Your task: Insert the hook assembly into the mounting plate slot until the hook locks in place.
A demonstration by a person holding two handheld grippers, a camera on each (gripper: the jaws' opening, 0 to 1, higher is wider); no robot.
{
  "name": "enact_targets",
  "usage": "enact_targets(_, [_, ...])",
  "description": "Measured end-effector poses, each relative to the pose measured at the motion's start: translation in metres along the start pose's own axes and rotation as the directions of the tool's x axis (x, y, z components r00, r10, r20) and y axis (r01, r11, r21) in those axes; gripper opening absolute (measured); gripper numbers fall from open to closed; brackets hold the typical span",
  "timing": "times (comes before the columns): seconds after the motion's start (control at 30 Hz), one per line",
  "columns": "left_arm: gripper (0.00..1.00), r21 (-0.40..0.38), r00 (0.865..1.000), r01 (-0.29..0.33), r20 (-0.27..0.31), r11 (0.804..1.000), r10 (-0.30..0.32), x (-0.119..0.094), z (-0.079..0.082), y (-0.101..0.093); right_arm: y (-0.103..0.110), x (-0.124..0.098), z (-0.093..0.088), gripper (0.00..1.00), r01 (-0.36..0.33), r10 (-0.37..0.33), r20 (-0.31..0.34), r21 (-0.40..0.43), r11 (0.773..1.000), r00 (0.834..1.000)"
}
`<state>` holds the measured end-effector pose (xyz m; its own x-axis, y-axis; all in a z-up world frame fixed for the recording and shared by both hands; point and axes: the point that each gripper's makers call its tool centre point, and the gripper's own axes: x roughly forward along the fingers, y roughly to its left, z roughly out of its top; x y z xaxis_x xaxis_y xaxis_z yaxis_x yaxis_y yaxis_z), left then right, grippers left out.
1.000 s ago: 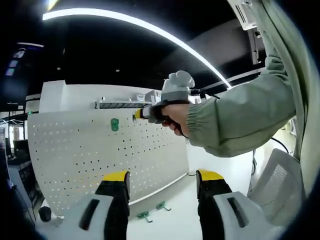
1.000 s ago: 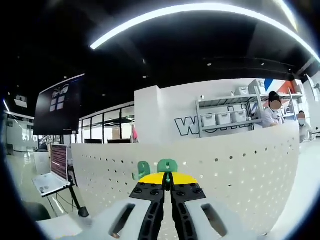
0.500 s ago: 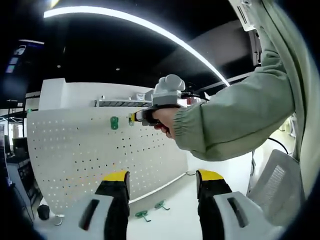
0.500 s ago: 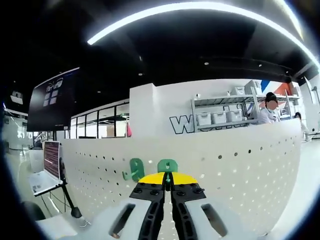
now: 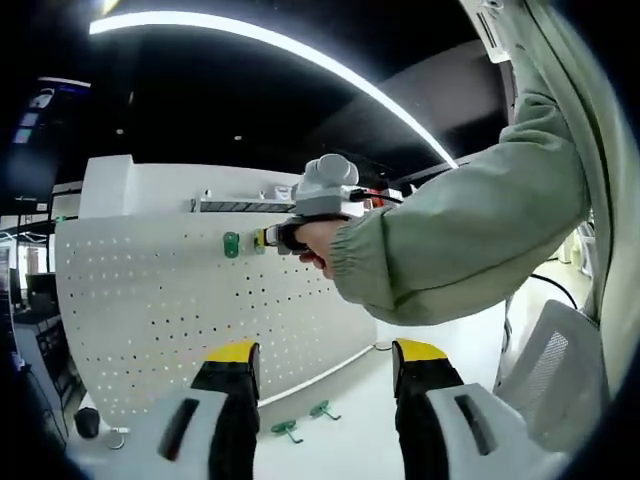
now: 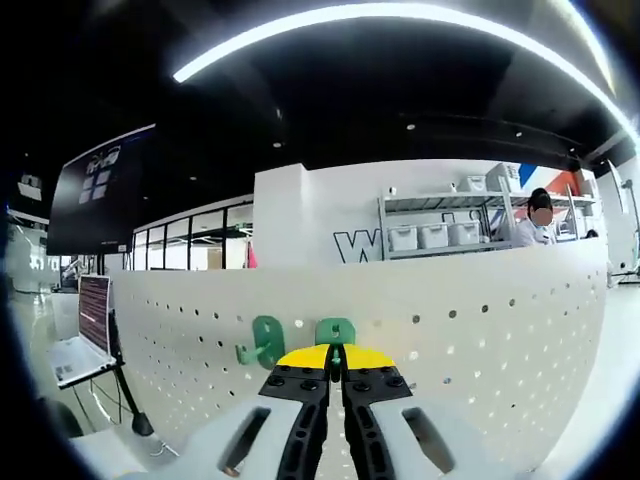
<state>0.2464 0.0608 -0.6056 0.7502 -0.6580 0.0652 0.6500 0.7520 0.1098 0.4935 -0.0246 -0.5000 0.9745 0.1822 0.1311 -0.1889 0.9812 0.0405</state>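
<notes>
Hook [image 6: 335,331] at the pegboard [image 6: 500,340], pinched in the right hand-held gripper [image 6: 335,362].

Its jaws are pressed together on the green hook, which sits near the board's top edge just beside a hook already hung [image 6: 263,341]. The left hand-held gripper [image 5: 325,365] waits spread and empty above two spare hooks [image 5: 303,420] on the worktop [image 5: 350,440] by the board's foot. Best now: square the hook to its holes, push straight in, and release only once it seems seated.

Sage-green sleeve [image 5: 470,240], elastic cuff; yellow-tipped black tool [image 5: 327,362].
</notes>
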Motion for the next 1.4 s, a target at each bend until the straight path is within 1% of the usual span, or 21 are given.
enact_targets(0.27, [0.55,-0.002,1.000,-0.001,0.001,1.000,0.001,0.0000,-0.0002,0.0005,-0.0030,0.0046,-0.0011,0.01,0.020,-0.020,-0.005,-0.002,1.000,1.000])
enact_targets(0.43, [0.55,-0.004,1.000,-0.002,0.001,1.000,0.002,-0.0001,-0.0002,0.0006,-0.0023,0.0064,-0.0022,0.01,0.030,-0.031,-0.008,-0.020,0.999,0.999])
enact_targets(0.5, [0.55,-0.004,1.000,-0.002,0.002,1.000,0.002,-0.0002,-0.0001,0.0006,-0.0021,0.0062,-0.0026,0.01,0.051,-0.052,-0.007,-0.040,0.998,0.999])
enact_targets(0.63, [0.55,-0.003,1.000,-0.002,0.002,1.000,0.002,-0.0003,-0.0002,0.0006,-0.0015,0.0075,-0.0026,0.01,0.072,-0.072,-0.005,-0.028,0.997,0.997])
enact_targets(0.73, [0.55,-0.003,1.000,-0.004,0.002,1.000,0.004,-0.0004,0.0000,0.0009,-0.0014,0.0083,-0.0035,0.01,0.087,-0.087,-0.010,-0.058,0.995,0.996])
enact_targets(0.83, [0.55,-0.003,1.000,-0.005,0.003,1.000,0.005,-0.0005,0.0001,0.0011,-0.0025,0.0083,-0.0050,0.01,0.096,-0.098,-0.014,-0.068,0.993,0.995])
enact_targets(1.4, [0.55,-0.003,1.000,-0.009,0.009,1.000,0.009,-0.0018,0.0013,0.0018,-0.0014,0.0064,-0.0056,0.02,0.086,-0.088,-0.021,-0.083,0.993,0.996])
